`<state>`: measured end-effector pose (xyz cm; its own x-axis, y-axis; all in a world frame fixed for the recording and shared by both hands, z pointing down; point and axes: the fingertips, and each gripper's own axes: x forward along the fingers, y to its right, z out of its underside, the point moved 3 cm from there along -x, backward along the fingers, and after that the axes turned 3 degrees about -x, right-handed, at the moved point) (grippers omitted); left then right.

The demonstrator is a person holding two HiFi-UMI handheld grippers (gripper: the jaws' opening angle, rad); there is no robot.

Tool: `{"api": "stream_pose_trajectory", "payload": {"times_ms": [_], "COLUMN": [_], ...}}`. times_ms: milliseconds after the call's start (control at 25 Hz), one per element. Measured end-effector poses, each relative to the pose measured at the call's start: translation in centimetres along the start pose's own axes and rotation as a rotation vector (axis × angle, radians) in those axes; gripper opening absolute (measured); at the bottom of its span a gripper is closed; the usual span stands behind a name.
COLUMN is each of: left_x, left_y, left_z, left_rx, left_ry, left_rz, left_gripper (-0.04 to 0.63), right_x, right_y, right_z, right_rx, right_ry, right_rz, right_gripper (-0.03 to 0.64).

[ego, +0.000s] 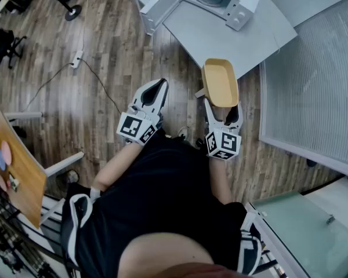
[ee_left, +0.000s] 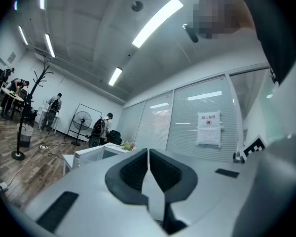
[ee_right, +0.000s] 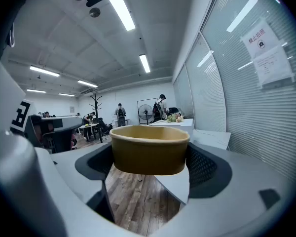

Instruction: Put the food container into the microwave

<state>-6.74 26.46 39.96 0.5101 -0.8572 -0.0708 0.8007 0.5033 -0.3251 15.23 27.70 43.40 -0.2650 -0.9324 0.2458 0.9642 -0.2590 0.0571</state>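
Note:
A tan food container (ego: 220,83) is held level above the floor, just short of the grey table (ego: 238,36); my right gripper (ego: 221,110) is shut on its near end. In the right gripper view the food container (ee_right: 149,149) sits between the black pads (ee_right: 207,167). The white microwave (ego: 211,0) stands on the table's far side with its door (ego: 158,7) swung open to the left. My left gripper (ego: 156,91) hangs over the wood floor, shut and empty; its fingertips (ee_left: 147,164) meet with nothing between them.
A glass partition with blinds (ego: 313,91) runs along the right. A wooden board on a white frame (ego: 17,178) stands at the left. A power strip and cable (ego: 76,59) lie on the floor. A coat stand base (ego: 73,11) is at far left.

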Motion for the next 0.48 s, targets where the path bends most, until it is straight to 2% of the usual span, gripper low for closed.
{"api": "stream_pose_trajectory", "payload": {"times_ms": [480], "left_x": [-0.8], "left_y": [-1.4], "left_z": [-0.2], "left_rx": [-0.005], "left_ry": [0.007], "left_rz": [0.013], "left_gripper": [0.031], "right_x": [0.6], "right_y": [-1.4], "right_z": [0.0], "right_rx": [0.000], "right_ry": [0.010], "right_rz": [0.006], "right_gripper": [0.479]}}
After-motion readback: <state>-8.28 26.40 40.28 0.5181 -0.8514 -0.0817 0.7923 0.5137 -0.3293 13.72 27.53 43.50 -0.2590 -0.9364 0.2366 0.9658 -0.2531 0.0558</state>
